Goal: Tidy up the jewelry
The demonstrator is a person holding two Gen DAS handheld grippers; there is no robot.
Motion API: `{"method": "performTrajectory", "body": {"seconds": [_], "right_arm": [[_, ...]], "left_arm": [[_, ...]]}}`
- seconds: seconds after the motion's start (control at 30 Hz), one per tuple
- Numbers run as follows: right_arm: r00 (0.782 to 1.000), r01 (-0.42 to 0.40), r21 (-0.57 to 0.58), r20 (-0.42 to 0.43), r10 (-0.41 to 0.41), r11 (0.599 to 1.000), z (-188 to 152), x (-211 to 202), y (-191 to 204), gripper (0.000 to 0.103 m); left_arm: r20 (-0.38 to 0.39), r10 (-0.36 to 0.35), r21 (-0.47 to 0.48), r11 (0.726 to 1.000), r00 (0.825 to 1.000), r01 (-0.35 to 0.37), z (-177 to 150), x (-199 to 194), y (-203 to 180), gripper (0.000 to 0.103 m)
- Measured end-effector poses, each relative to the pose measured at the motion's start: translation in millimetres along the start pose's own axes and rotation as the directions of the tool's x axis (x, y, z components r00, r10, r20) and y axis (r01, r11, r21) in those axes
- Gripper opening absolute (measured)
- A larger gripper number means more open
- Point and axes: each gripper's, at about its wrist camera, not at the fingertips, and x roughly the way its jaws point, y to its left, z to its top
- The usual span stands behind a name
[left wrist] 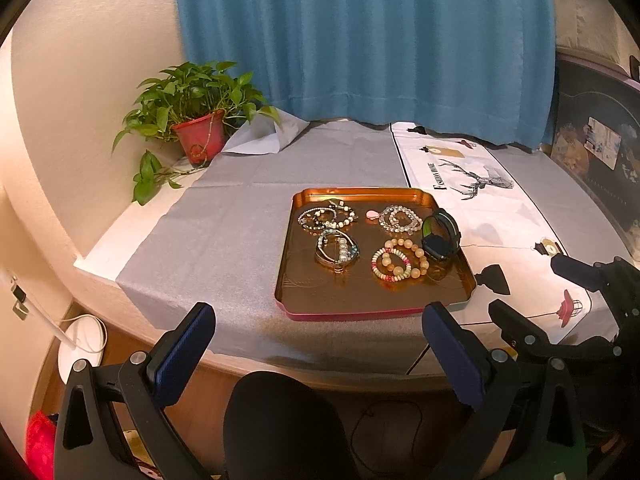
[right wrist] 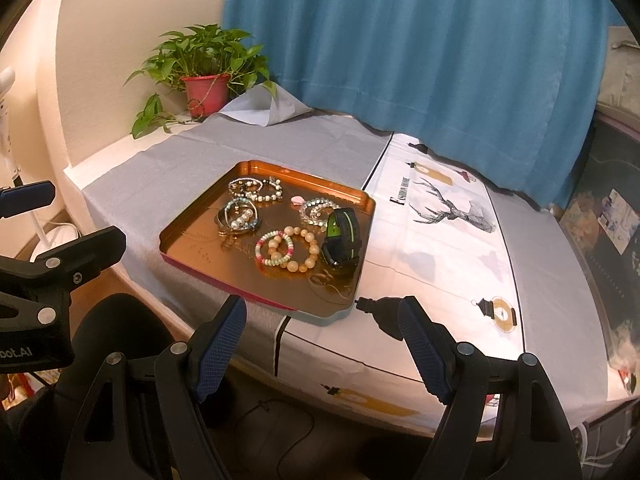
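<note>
Beaded bracelets and black-green watch lay inside shallow copper metal tray on grey-clothed surface. Left gripper and right gripper hovered before tray, wide open, empty. Advice: pinch one strand, lift clear.

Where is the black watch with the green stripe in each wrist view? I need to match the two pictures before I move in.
Left wrist view: the watch stands on edge at the right side of the copper tray, right of centre in the picture.
Right wrist view: the watch is near picture centre, against the tray's right rim.
Shared landmark: the big peach-bead bracelet lies just left of it in both.
</note>
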Motion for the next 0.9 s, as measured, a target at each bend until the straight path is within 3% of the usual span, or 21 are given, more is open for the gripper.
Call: {"method": "performTrajectory", "body": {"seconds": [0.9], "right_arm": [[1.0,0.002,-0.002,0.0,-0.002,1.0,0.4,-2.5,2.8,0.079]], "left_arm": [[-0.001,0.004,0.001,1.0,1.0,-0.004,-0.5,0.4,0.9,0.103]]}}
